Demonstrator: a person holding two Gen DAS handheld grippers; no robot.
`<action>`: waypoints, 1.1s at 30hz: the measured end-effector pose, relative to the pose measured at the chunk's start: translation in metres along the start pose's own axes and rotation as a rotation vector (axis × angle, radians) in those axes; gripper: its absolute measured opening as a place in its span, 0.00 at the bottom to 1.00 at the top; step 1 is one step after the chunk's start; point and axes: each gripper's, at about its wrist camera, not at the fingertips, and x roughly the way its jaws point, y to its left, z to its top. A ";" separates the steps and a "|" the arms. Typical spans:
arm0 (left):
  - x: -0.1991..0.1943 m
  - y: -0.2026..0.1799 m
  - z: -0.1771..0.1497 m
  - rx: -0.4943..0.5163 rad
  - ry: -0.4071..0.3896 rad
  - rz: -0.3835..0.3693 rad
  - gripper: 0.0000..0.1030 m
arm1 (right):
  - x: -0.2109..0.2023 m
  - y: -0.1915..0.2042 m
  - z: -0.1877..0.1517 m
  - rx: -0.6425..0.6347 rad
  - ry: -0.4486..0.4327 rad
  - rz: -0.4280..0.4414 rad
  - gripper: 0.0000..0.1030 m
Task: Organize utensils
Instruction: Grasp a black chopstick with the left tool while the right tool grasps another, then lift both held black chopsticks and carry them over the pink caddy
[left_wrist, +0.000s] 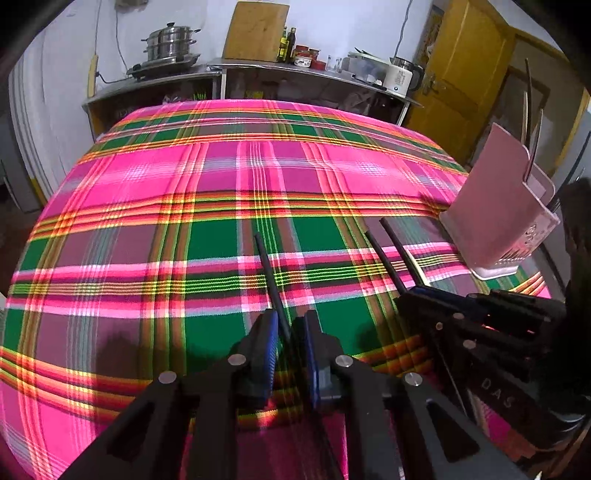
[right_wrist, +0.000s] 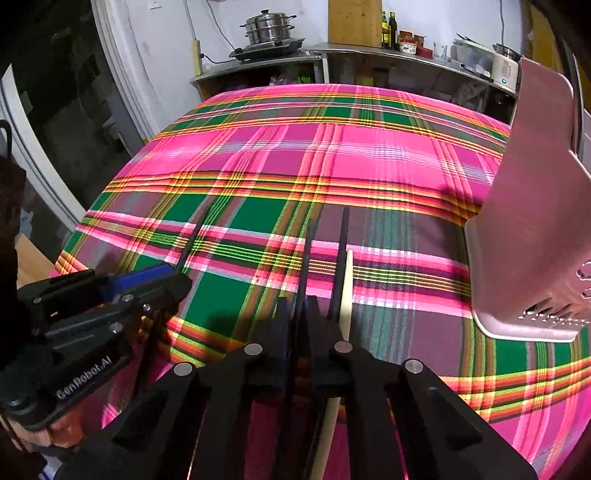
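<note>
Both my grippers clamp black chopsticks over the plaid cloth.

My left gripper (left_wrist: 290, 334) pinches one slim black chopstick (left_wrist: 267, 269) between blue ribbed pads. My right gripper (right_wrist: 297, 317) grips another black chopstick (right_wrist: 306, 258); a second dark stick and a cream one (right_wrist: 346, 291) lie just beside its right finger, contact unclear. The pink perforated plastic holder (right_wrist: 532, 229) stands right, top cut off.

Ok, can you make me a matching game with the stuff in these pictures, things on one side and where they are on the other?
Things:
1. black chopstick
2. pink utensil holder
3. steel steamer pot
4. cream chopstick

Places:
A. on the stove by the far wall
B. pinched in the left gripper
C. lying on the plaid tablecloth beside the right gripper
D. standing at the table's right edge

Pairs: 1-B, 2-D, 3-A, 4-C
</note>
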 end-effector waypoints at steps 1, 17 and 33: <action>0.000 -0.001 0.001 0.006 0.002 0.010 0.08 | 0.000 -0.001 0.001 0.003 0.001 0.001 0.06; -0.065 -0.014 0.011 0.019 -0.082 -0.101 0.05 | -0.080 -0.005 0.003 0.057 -0.146 0.074 0.06; -0.149 -0.044 0.034 0.100 -0.228 -0.190 0.05 | -0.171 -0.007 0.008 0.062 -0.325 0.069 0.05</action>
